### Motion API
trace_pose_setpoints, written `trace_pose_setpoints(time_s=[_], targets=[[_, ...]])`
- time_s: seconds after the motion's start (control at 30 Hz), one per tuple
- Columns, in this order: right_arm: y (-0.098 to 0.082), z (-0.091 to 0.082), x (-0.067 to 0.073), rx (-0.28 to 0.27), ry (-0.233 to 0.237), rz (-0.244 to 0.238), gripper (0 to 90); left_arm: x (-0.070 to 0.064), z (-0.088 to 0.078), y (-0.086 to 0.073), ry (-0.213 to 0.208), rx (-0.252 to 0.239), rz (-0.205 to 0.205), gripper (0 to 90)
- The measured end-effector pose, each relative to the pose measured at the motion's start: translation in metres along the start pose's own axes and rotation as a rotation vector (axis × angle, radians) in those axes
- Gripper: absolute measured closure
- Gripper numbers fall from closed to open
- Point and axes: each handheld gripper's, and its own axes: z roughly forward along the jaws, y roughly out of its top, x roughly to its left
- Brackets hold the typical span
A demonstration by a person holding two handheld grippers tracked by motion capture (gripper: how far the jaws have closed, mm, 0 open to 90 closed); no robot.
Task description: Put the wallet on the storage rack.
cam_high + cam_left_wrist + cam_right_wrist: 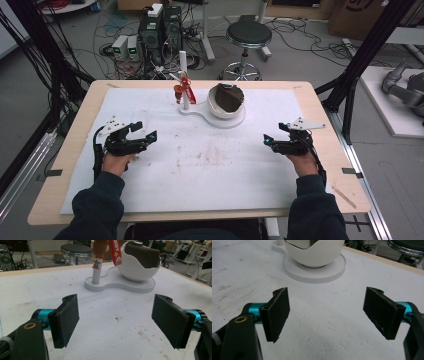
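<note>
Keychain doll (182, 90), item one: in the high view it hangs with a red strap on a white post (183, 80) at the far middle of the desk (320, 150), well apart from both tools; the post rises from a flat white stand (200, 111) that also carries a white egg-shaped bowl (226, 102) with a brown item inside. The left hand-held gripper (145, 131) sits at the near left over the white mat (200, 170), jaws spread and empty, pointing toward the middle; the right hand-held gripper (274, 136) sits at the near right, jaws likewise spread and empty, pointing inward. Left gripper view: the doll (97, 251) hangs ahead and slightly left of centre, beyond the open jaws, against the post (96, 275); it shows a brown hat, a pale face and a red and blue outfit, small in the frame. A red strap (115, 252) with white letters and a yellow star hangs just beside it, and the bowl (138, 267) with its jagged rim stands to the right on the stand (117, 286). The left hand-held gripper (116, 322) has its two black pads wide apart, with bare stained mat between. Right gripper view: the bowl (314, 255) and the round end of the stand (317, 272) lie ahead of the right hand-held gripper (325, 315), whose pads stand wide apart with nothing between.
</note>
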Motion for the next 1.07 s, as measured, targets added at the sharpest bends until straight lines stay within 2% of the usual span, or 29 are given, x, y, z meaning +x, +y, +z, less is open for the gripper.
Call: trace_pose_setpoints(time_s=[0.4,1.07], targets=[[-0.0032,0.0031,0.0031,0.005,-0.007,0.004,21.8,-0.0041,0.0006,-0.0014,-0.014,0.005,0.011,21.8],[-0.0051,0.0033,0.0033,0.011,-0.007,0.002,21.9,-0.0032,0.0007,-0.0015,-0.021,-0.009,-0.002,22.0]])
